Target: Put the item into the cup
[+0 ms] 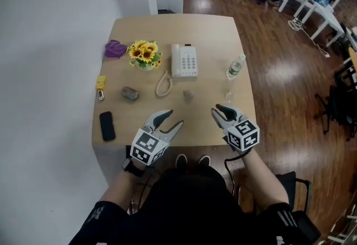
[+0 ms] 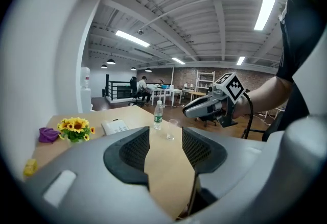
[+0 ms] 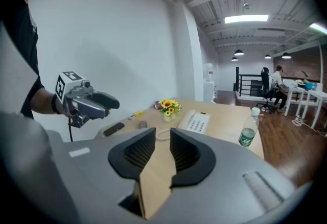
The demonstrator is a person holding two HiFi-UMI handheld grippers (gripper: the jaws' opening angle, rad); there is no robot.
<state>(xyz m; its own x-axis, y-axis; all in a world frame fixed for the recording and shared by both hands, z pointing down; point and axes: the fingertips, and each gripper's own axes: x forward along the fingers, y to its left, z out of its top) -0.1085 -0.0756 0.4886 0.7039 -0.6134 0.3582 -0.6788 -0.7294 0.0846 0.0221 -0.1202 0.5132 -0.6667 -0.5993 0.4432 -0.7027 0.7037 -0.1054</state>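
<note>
Currently left gripper (image 1: 174,118) spread, empty; right gripper (image 1: 216,110) spread, empty, near cup (image 1: 228,95).

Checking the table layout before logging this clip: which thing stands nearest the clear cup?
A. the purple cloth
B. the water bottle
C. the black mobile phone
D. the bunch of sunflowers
B: the water bottle stands just behind the clear cup on the right side of the table, while the other three sit well over on its left half.
</note>
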